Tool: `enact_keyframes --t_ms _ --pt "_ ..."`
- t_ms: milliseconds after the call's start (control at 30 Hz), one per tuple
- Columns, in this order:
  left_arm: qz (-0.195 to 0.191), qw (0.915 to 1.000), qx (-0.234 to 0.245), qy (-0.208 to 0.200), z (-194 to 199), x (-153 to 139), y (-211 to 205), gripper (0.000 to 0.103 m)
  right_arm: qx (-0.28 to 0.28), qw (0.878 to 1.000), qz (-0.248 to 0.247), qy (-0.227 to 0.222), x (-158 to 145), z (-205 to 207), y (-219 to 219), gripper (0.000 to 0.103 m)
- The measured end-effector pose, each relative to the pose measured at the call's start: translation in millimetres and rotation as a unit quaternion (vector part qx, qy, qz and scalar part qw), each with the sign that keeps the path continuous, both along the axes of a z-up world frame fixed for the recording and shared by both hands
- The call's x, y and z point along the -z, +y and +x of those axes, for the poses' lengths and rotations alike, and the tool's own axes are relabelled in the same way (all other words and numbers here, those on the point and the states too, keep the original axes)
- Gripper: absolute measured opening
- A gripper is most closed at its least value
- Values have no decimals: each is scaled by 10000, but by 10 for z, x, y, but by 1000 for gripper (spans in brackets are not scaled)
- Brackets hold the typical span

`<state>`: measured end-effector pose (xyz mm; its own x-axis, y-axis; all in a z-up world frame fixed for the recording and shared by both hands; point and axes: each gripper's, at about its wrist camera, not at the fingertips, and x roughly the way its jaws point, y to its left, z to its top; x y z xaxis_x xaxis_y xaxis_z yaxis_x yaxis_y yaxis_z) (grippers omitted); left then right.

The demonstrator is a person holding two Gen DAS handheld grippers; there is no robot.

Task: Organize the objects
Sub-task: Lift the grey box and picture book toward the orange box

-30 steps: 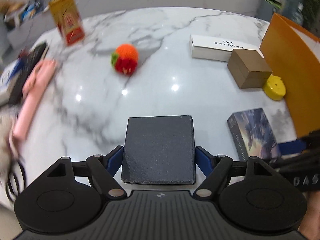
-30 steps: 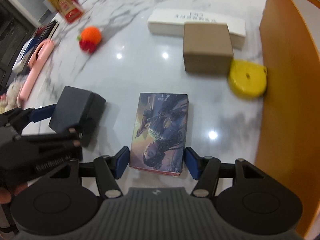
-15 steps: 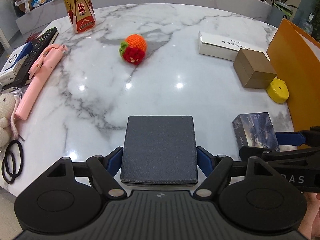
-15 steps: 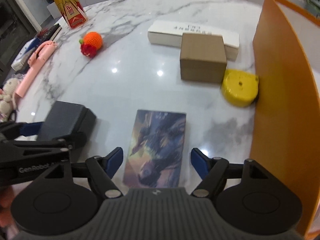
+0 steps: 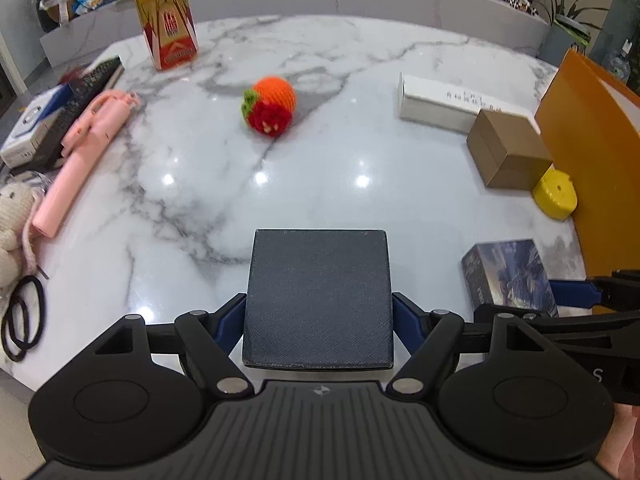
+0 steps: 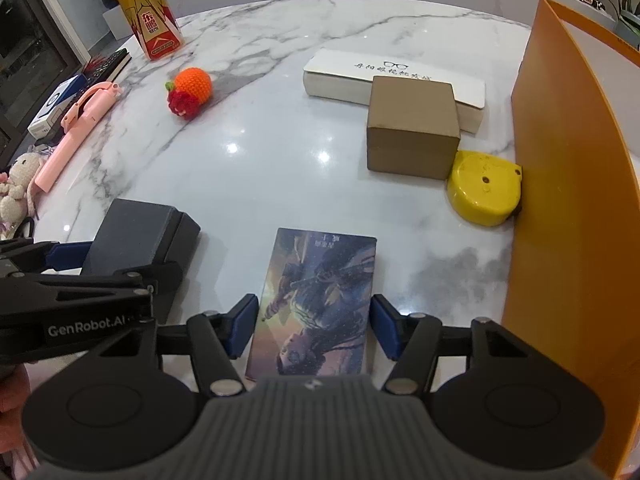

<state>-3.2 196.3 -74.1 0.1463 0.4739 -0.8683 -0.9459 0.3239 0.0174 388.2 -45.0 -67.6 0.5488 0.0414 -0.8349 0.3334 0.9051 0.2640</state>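
Left wrist view: dark box (image 5: 318,296) sits bottom center, clamped between the blue pads (image 5: 229,320) of the left gripper (image 5: 318,322), fingers closed onto its sides; whether it's lifted off the marble table (image 5: 320,168) can't be told. Right of it, lower right of frame, the picture box (image 5: 508,272), with the right gripper's blue finger showing past it at the right edge. Right wrist view: picture box (image 6: 316,304) lies flat, bottom center, between the pads (image 6: 242,330) of the right gripper (image 6: 314,330); fingers spread a bit wider than the box, small gaps on both sides, not gripping. Dark box (image 6: 140,236) at lower left, left gripper (image 6: 72,276) on it. Mid right: yellow tape measure (image 6: 484,188) against the orange board (image 6: 572,220), brown carton (image 6: 412,128) just beside the tape, white case (image 6: 392,76) behind the carton, touching it. Upper left: crochet orange (image 6: 190,90), drink bottle (image 6: 150,14) further back. Left edge: pink selfie stick (image 6: 76,128), remote (image 6: 106,66), plush toy (image 6: 18,184). Left wrist view, lower left: black hair ties (image 5: 22,318).
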Motion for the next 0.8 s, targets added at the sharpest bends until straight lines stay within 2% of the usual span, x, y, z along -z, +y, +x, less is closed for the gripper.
enact_keyframes --t_ms 200,400,600,800 --pt "139 9993 -110 -330 -42 -243 -81 87 57 9985 460 -289 -150 -136 -102 62" --pt "402 9974 1 -604 32 -637 -237 87 27 9952 567 -793 -501 -381 -165 62" --pt "745 9932 442 -778 375 -1128 -436 87 7 9888 599 -1366 -948 -748 -364 62" --pt "860 9849 1139 -984 988 -1446 -534 87 150 9827 555 -1759 -1331 -1195 -859 62"
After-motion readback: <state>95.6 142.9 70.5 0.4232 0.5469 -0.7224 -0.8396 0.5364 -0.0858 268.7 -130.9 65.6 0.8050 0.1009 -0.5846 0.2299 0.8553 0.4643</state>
